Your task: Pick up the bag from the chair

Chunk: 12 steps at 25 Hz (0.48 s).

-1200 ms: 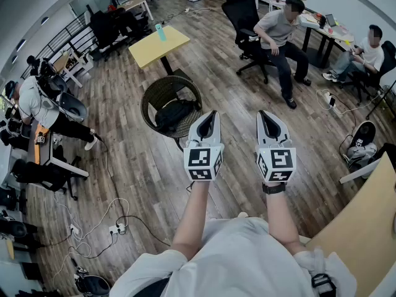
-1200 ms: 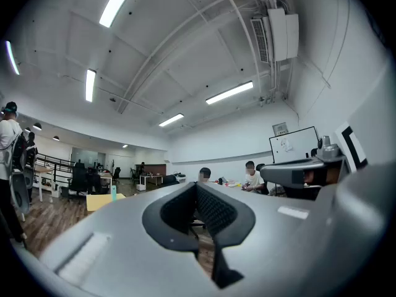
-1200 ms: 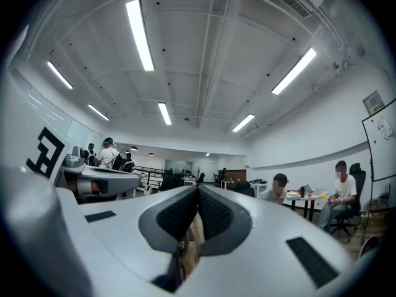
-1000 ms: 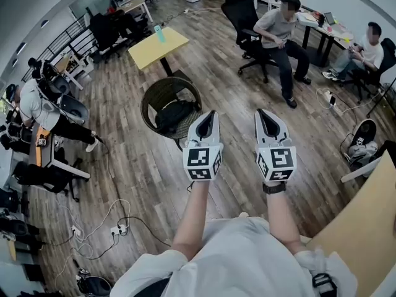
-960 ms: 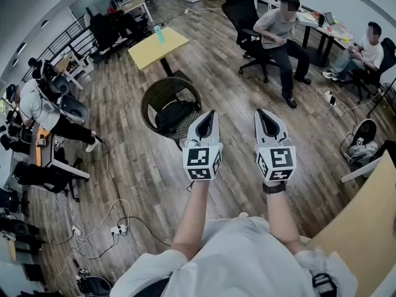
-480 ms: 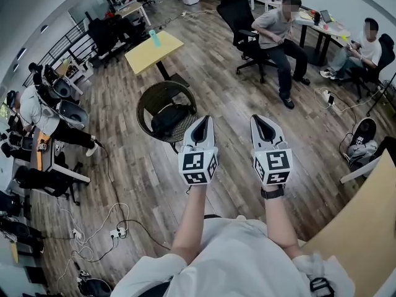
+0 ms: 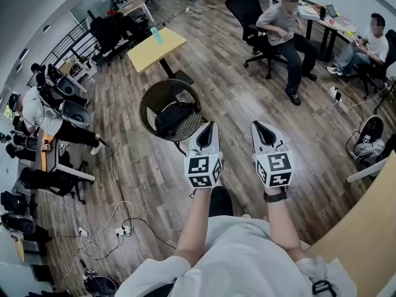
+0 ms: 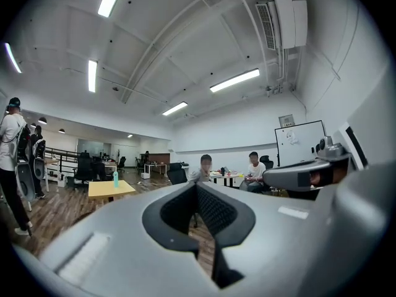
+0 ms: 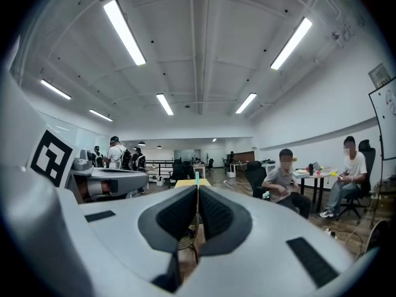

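A black bag (image 7: 172, 116) lies on the seat of a round dark wicker chair (image 7: 150, 97) in the middle of the head view. My left gripper (image 7: 210, 126) is held just right of the chair's rim, above the floor, shut with nothing in it. My right gripper (image 7: 257, 125) is level with it, further right, also shut and empty. In the left gripper view the left gripper (image 8: 197, 185) points across the room, its jaws together. The right gripper (image 9: 198, 188) in its own view shows the same. The bag is hidden in both gripper views.
A yellow table (image 7: 146, 49) with a teal bottle (image 7: 156, 34) stands beyond the chair. Two people sit at desks at the back right (image 7: 284, 20), and a person (image 7: 38, 109) stands at the left. Cables (image 7: 102, 228) trail over the wood floor. A wooden tabletop (image 7: 365, 228) is at the lower right.
The view has shifted slightly as the person moves toward the chair. Both grippers sit a little lower in the picture, still shut and side by side. A dark leg now shows under the left arm.
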Each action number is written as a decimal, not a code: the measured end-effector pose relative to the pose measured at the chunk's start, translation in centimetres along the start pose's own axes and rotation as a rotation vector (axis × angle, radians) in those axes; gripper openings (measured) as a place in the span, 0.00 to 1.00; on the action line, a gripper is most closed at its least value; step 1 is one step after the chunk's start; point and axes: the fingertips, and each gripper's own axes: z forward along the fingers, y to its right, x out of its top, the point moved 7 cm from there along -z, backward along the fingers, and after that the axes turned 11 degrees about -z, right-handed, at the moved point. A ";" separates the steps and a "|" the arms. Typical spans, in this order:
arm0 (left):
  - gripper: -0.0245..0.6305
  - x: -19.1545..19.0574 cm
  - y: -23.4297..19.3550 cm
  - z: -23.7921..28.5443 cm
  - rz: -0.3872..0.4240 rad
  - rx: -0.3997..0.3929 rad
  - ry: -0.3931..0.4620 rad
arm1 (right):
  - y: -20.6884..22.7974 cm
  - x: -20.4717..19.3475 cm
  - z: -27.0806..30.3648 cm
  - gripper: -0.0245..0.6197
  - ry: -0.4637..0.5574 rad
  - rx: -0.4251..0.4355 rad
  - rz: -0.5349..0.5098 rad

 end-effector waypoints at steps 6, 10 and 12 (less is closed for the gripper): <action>0.05 -0.7 -3.5 4.4 0.020 0.004 0.005 | 0.1 -0.5 6.2 0.05 -0.016 0.032 -0.038; 0.05 1.1 -7.5 7.6 0.013 0.012 0.041 | 0.2 0.3 11.7 0.05 -0.015 0.043 -0.048; 0.05 2.4 -10.1 9.3 0.014 0.016 0.056 | -0.1 1.3 14.9 0.05 -0.001 0.043 -0.053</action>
